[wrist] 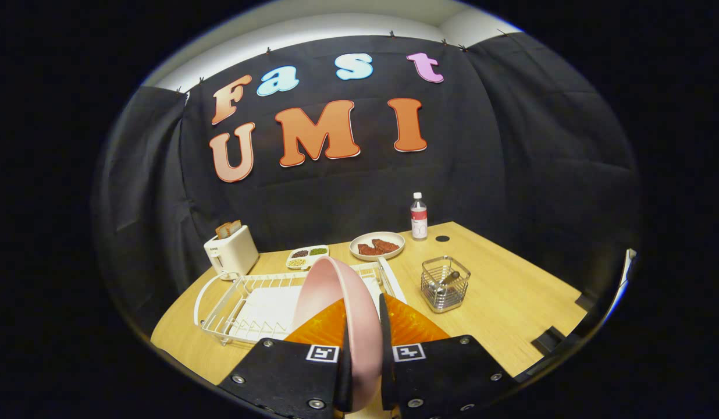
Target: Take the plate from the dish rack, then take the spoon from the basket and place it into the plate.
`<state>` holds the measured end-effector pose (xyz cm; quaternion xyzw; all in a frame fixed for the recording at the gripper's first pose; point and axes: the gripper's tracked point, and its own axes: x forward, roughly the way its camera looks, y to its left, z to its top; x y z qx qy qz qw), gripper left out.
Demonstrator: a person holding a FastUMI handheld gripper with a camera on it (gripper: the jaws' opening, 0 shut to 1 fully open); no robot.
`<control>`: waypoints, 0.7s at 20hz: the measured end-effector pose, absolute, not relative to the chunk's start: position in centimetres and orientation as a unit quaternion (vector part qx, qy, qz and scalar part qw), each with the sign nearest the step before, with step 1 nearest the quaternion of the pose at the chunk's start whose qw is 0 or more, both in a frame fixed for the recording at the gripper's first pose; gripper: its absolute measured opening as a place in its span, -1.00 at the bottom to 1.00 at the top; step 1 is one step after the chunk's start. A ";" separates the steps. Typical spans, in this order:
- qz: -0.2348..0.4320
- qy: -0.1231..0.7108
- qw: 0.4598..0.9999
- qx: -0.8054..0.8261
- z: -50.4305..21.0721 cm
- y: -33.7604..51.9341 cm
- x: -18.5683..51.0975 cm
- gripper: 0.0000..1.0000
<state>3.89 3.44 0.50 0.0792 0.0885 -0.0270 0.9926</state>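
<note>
A: Gripper view, items ahead of the claw, left to right?

B: Far ahead-left: a toaster (231, 250) with bread slices in its slots. Just ahead, mostly to the left: a white wire dish rack (252, 305) on the wooden table (511, 302). Beyond the rack: a small divided tray (308, 256) of condiments. Ahead of the fingers, past the rack: a plate of red food (377, 245). Right of that and further back: a water bottle (419, 216), upright. Ahead-right, apart from the rack: a wire basket (445, 284) holding the spoon (447, 279), handle leaning.

A: Claw state?

B: The gripper (362, 361) is narrowed to a small gap, with both fingers pressing on the pink plate (342, 302). The plate stands on edge between them, its rim rising above the fingertips and over the right end of the rack.

A: Contact between plate and rack?

B: Cannot be determined; the plate covers that area.
</note>
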 end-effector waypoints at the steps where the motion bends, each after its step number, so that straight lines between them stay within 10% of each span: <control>1: -0.024 0.095 0.991 0.095 -0.5 3.5 3.1 -0.62; 14: 0.027 0.176 0.943 0.282 -12.3 5.0 -0.5 -0.62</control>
